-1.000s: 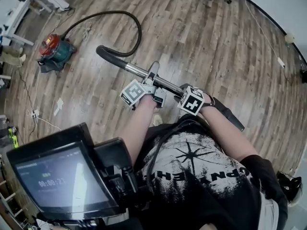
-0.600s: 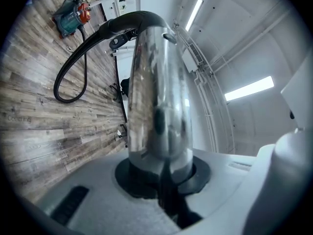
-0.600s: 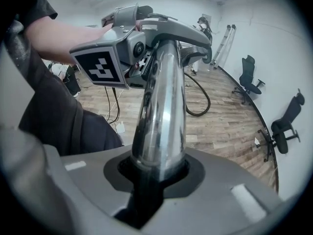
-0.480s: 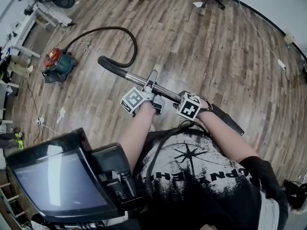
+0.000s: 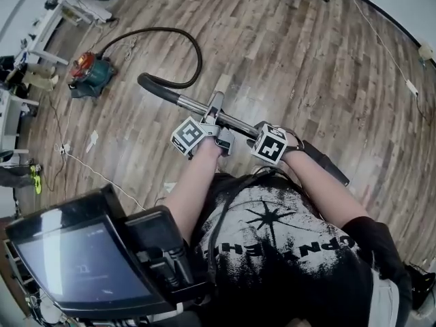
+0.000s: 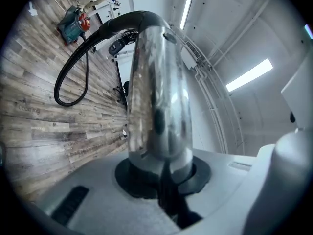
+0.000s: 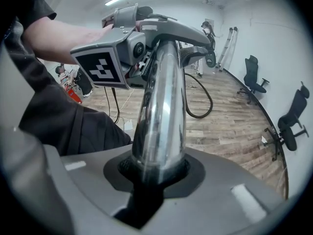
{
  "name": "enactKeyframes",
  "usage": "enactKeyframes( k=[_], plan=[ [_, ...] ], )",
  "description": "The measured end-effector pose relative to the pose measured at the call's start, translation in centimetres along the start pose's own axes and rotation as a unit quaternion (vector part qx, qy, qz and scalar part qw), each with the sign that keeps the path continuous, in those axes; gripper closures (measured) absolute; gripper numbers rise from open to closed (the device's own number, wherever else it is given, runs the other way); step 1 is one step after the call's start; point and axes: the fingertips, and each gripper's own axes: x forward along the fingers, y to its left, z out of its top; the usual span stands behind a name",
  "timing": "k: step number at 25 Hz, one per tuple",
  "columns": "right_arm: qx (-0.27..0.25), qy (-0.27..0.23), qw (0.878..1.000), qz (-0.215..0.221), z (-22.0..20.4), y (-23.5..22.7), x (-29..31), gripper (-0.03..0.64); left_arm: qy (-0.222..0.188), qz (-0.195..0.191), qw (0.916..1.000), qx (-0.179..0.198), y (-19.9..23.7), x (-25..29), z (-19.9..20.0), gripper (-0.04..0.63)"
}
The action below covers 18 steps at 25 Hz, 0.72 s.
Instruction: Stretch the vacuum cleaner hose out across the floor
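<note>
Bright, even ceiling strip lights (image 6: 248, 75), sharp, fisheye-warped edges

Wand tube (image 6: 159, 97): chromed metal, mirror-glossy, smooth; reflects floor + ceiling lights.
Hose (image 5: 174, 28): blk, matt; plastic or rubber, can't tell which.
Handle bend (image 5: 153, 82): blk plastic, slight sheen.
Floor (image 5: 306, 67): wood-look planks, grey-brown, grain visible, low satin sheen.
Left gripper (image 6: 161, 177) + right gripper (image 7: 156, 177): shells light-grey plastic, matt, fine-textured; dark matt collar round tube at jaws.
Marker cubes (image 5: 270, 144): matt blk/white print.
Vac body (image 5: 88, 73): red/teal plastic, semi-gloss.
T-shirt (image 5: 293, 251): blk cloth, pale print.
</note>
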Motion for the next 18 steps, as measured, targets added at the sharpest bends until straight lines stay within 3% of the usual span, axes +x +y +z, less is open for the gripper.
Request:
enactKeyframes(
  k=[10, 14, 18],
  plan=[
    [-0.004, -0.002, 1.000, -0.006, -1.3, 3.5, -1.0, 0.522, -0.003, -0.003, 1.0000, 0.005, -1.4, -3.2, -2.2, 0.548],
    [-0.006, 0.001, 1.000, -0.009, -0.7, 6.1, -1.1, 0.520, -0.007, -0.034, 0.9994, -0.008, -2.8, -5.5, -2.1, 0.548],
    [-0.016, 0.013, 1.000, -0.010, 0.2, 9.9, -1.0, 0.520, -0.019, -0.009, 0.9998, -0.005, -2.3, -10.1, -1.5, 0.548]
  ],
)
